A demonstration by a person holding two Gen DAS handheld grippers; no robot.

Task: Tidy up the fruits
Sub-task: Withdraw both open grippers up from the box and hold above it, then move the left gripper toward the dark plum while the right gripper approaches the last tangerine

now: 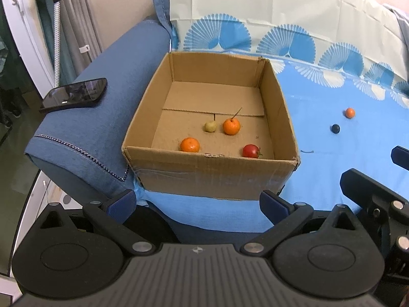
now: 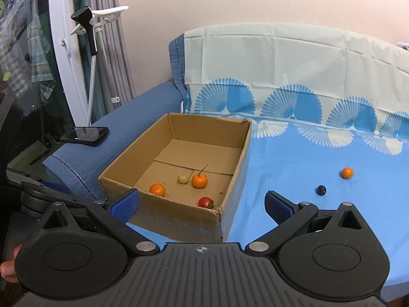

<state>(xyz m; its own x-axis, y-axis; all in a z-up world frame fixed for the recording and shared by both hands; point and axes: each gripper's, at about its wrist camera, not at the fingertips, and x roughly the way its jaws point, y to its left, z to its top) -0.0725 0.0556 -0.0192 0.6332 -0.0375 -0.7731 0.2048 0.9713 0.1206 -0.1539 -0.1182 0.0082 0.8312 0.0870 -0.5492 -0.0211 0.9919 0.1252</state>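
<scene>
An open cardboard box [image 1: 204, 174] [image 2: 179, 217] rests on a blue-covered sofa seat. Inside lie two oranges [image 1: 190, 145] [image 1: 231, 126], a small yellow-green fruit [image 1: 210, 126] and a red fruit [image 1: 251, 151]; the right wrist view shows the same oranges [image 2: 157, 189] [image 2: 199, 181], yellow-green fruit [image 2: 183, 178] and red fruit [image 2: 206, 202]. Out on the blue cloth lie a small orange [image 1: 350, 112] [image 2: 347, 172] and a dark round fruit [image 1: 335, 128] [image 2: 321, 189]. My left gripper [image 1: 198, 202] is open and empty, short of the box's near wall. My right gripper [image 2: 202, 204] is open and empty too, near the box's right corner.
A black phone [image 1: 74, 94] [image 2: 85, 134] lies on the blue sofa armrest [image 1: 97, 133], left of the box. A patterned cloth [image 2: 294, 76] covers the backrest. The floor drops away at the left. Part of the other gripper [image 1: 378, 197] shows at the right edge.
</scene>
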